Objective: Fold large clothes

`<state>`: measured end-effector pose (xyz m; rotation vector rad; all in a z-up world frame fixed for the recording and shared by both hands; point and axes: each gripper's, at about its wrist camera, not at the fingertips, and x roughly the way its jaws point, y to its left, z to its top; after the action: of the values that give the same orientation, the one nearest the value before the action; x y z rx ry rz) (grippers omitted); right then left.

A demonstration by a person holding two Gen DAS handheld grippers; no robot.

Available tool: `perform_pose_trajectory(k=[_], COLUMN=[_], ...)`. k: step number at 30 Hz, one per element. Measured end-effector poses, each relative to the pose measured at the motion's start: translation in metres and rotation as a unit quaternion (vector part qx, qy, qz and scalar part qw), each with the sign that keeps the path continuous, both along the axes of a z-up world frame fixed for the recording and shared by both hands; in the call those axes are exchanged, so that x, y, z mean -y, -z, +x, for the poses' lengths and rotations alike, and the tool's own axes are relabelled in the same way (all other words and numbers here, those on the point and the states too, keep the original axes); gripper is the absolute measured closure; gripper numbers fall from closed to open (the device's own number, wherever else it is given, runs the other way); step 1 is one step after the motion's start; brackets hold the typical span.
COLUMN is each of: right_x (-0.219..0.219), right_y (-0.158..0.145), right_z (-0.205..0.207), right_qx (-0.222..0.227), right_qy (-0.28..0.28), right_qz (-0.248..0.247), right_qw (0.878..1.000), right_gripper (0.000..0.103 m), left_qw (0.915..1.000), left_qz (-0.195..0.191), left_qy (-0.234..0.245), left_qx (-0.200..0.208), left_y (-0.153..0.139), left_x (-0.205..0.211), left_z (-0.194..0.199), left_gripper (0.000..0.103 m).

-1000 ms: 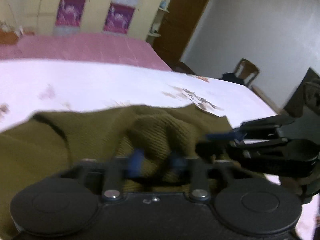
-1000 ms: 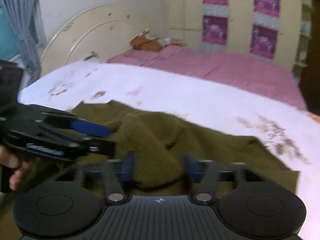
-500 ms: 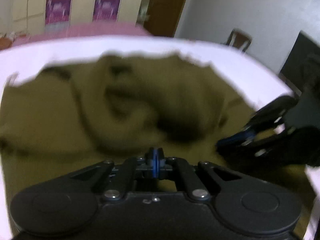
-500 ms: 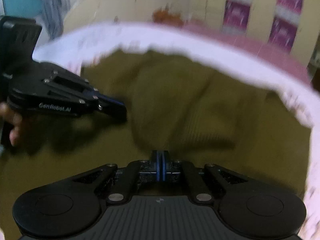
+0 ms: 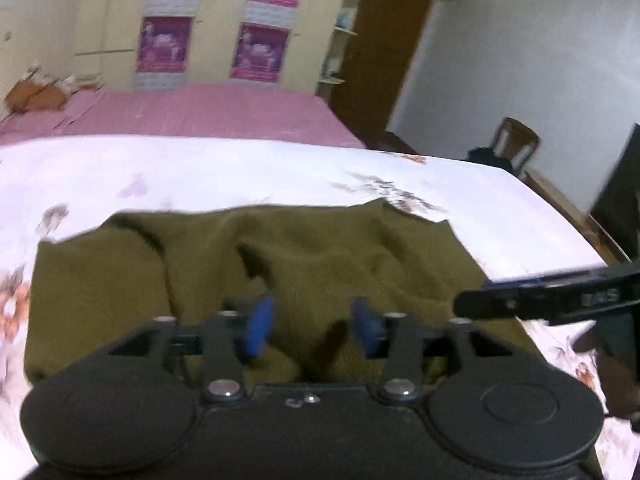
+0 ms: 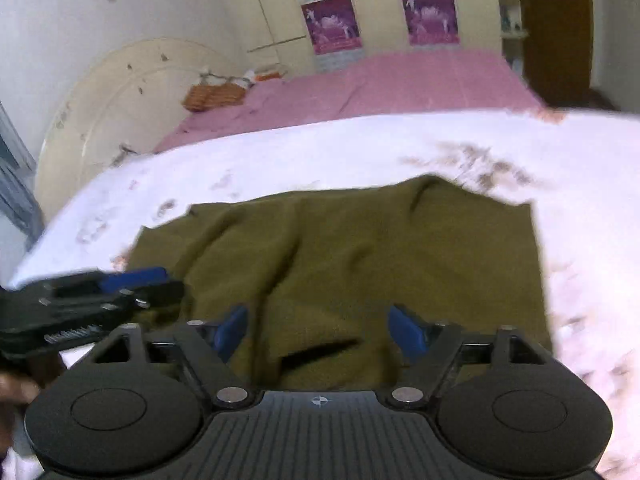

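Observation:
An olive-green knit sweater (image 5: 304, 256) lies rumpled on a white flowered bedspread (image 5: 240, 172); it also shows in the right wrist view (image 6: 360, 256). My left gripper (image 5: 313, 326) is open and empty, its blue pads just above the sweater's near edge. My right gripper (image 6: 320, 330) is open and empty above the same near edge. Each gripper appears in the other's view: the right one (image 5: 560, 300) at the right, the left one (image 6: 100, 292) at the left.
A pink bed (image 5: 192, 112) lies beyond the white bedspread. A wardrobe with purple posters (image 5: 208, 20) and a brown door (image 5: 384, 52) stand at the back. A wooden chair (image 5: 516, 144) stands at the right. A cream headboard (image 6: 120, 112) is at the left.
Both grippers were shut half a second ago, low over the sweater. Now both are open and raised, and the sweater lies flatter on the bedspread.

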<state>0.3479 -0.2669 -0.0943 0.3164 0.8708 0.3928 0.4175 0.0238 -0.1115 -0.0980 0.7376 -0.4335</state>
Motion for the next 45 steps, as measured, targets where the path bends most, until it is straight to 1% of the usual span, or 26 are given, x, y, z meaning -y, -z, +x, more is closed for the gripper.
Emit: perform_pose_trajectory(k=[1,3,7,8,9,10,11,13,15,18,21,22,23,24,25,27,28,30,34,35,37,38,40,41,43,45], right_x=[0.000,-0.001,0.010,0.012,0.015,0.016,0.017,0.021,0.024,0.020,0.009,0.011,0.013,0.015,0.017,0.027,0.030,0.030,0.006,-0.003,-0.012,-0.010,-0.001,0.001,0.003,0.003], right_y=[0.003,0.012,0.035,0.041,0.042,0.044,0.046,0.036,0.022,0.028,0.063,0.064,0.059,0.052,0.043,0.017,0.004,-0.005,0.012,0.020,0.049,0.064,0.063,0.053,0.032,0.029], right_z=[-0.005,-0.003,0.012,0.018,0.024,0.028,0.031,0.025,0.012,-0.006,-0.008,-0.010,-0.013,-0.016,-0.020,-0.038,-0.044,-0.040,-0.014,-0.011,-0.005,-0.001,-0.004,-0.012,-0.033,-0.042], right_qx=[-0.001,-0.027,-0.081,-0.094,-0.098,-0.097,-0.097,-0.074,-0.049,-0.041,-0.064,-0.062,-0.058,-0.051,-0.048,-0.001,0.030,0.052,0.069,0.073,0.037,0.018,0.020,0.035,0.084,0.095], right_qy=[-0.003,0.004,0.032,0.042,0.051,0.053,0.046,0.036,0.018,-0.007,-0.022,-0.017,-0.014,-0.013,-0.013,-0.009,-0.007,-0.003,-0.017,-0.026,-0.034,-0.026,-0.014,-0.010,-0.008,-0.013], right_qz=[0.022,0.039,0.108,0.126,0.130,0.132,0.139,0.123,0.097,0.038,-0.013,-0.003,-0.006,-0.019,-0.035,-0.057,-0.065,-0.069,-0.076,-0.104,-0.157,-0.164,-0.138,-0.135,-0.136,-0.134], right_qw=[1.000,0.999,0.990,0.987,0.985,0.985,0.984,0.989,0.994,0.998,0.998,0.998,0.998,0.998,0.998,0.998,0.997,0.996,0.995,0.992,0.986,0.986,0.990,0.990,0.987,0.986], right_gripper=[0.029,0.056,0.057,0.057,0.059,0.073,0.100,0.100,0.100,0.100,0.101,0.100,0.100,0.100,0.099,0.077,0.077,0.077,0.078,0.079,0.085,0.087,0.086,0.086,0.086,0.086], left_qw=[0.9999,0.9988,0.9893,0.9862,0.9836,0.9802,0.9786,0.9809,0.9857,0.9938,0.9924,0.9927,0.9924,0.9925,0.9944,0.9979,0.9983,0.9985,0.9988,0.9984,0.9970,0.9980,0.9980,0.9980,0.9970,0.9966], left_qz=[-0.003,-0.019,-0.105,-0.119,-0.126,-0.136,-0.146,-0.159,-0.151,-0.089,-0.074,-0.071,-0.072,-0.071,-0.057,-0.020,-0.010,-0.007,0.030,0.045,0.067,0.051,0.051,0.053,0.060,0.064], left_qy=[-0.013,-0.035,-0.064,-0.067,-0.072,-0.075,-0.075,-0.068,-0.059,-0.042,-0.041,-0.039,-0.039,-0.042,-0.044,-0.052,-0.056,-0.051,-0.034,-0.033,-0.034,-0.035,-0.034,-0.033,-0.030,-0.030], left_qx=[-0.004,-0.028,-0.078,-0.094,-0.108,-0.123,-0.124,-0.089,-0.048,-0.051,-0.089,-0.090,-0.092,-0.091,-0.077,-0.032,-0.011,0.015,0.021,0.012,-0.019,-0.009,-0.012,0.007,0.038,0.044], left_y=[0.004,0.014,0.026,0.029,0.034,0.040,0.043,0.035,0.021,0.038,0.069,0.070,0.067,0.062,0.053,0.032,0.023,0.012,0.023,0.032,0.054,0.058,0.050,0.040,0.028,0.028], left_x=[-0.003,-0.011,-0.022,-0.021,-0.020,-0.020,-0.021,-0.020,-0.019,-0.006,-0.003,-0.004,-0.007,-0.011,-0.016,-0.024,-0.027,-0.024,0.011,0.018,0.020,0.015,0.010,0.009,0.004,0.005], left_z=[-0.002,0.006,0.024,0.030,0.035,0.038,0.037,0.021,-0.004,-0.026,-0.031,-0.034,-0.037,-0.039,-0.045,-0.054,-0.055,-0.047,-0.014,-0.010,0.000,-0.003,-0.008,-0.017,-0.033,-0.038], left_gripper=[0.034,0.038,0.046,0.054,0.073,0.090,0.099,0.099,0.099,0.099,0.099,0.099,0.090,0.076,0.074,0.076,0.076,0.073,0.073,0.072,0.070,0.070,0.070,0.072,0.066,0.065])
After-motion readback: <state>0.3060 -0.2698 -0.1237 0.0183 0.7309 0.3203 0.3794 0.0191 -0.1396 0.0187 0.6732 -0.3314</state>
